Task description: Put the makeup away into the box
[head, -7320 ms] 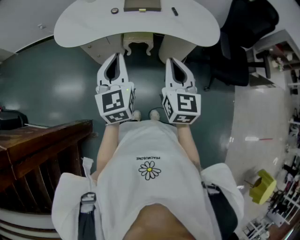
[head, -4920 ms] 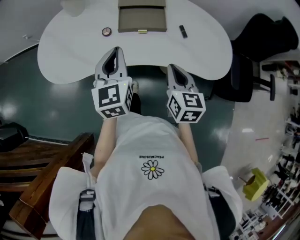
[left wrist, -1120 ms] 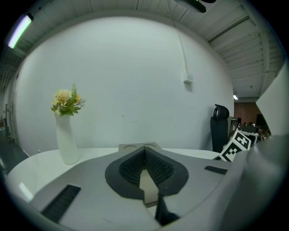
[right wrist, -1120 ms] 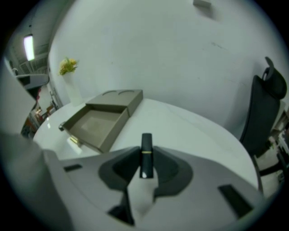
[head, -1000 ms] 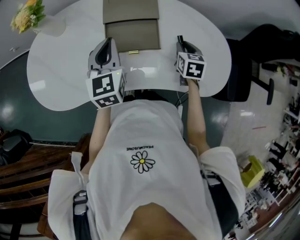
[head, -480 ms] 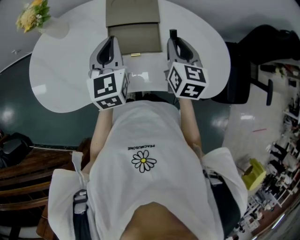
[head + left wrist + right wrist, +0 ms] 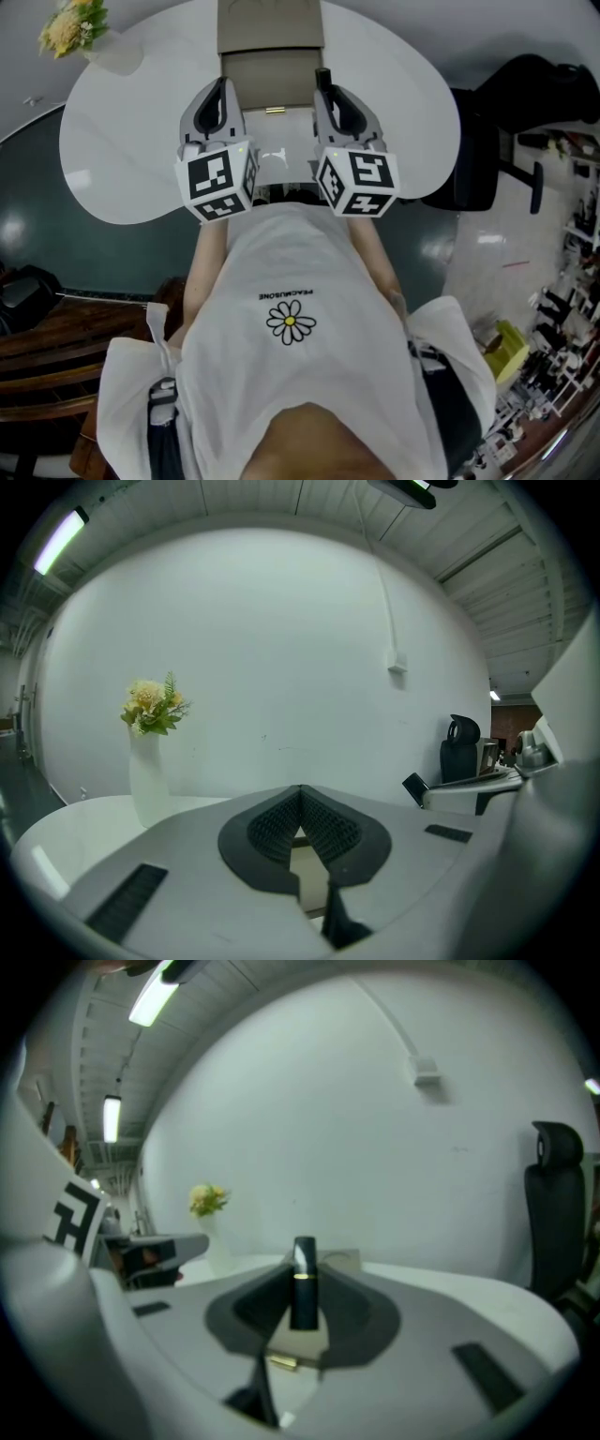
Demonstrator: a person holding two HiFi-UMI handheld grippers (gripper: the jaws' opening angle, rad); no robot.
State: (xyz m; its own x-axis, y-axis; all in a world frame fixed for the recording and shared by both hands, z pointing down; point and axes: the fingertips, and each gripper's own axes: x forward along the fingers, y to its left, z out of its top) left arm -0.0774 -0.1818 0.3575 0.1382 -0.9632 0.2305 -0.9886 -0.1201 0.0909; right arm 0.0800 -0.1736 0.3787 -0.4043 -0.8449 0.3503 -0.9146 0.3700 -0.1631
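Observation:
A black lipstick with a gold band stands upright between the pads of my right gripper, which is shut on it. In the head view that gripper hangs above the white table, and the lipstick pokes out at the right front corner of the open tan box. My left gripper hovers beside the box's left front corner. Its pads meet at the tips, with nothing between them. The box shows through the gap below them.
A white vase of yellow flowers stands at the table's far left, and it is also in the left gripper view. A black office chair is off the table's right side. A gold latch marks the box front.
My right gripper has risen from the table's right part and swung left with the lipstick, up to the box's right front corner. The left gripper has barely moved.

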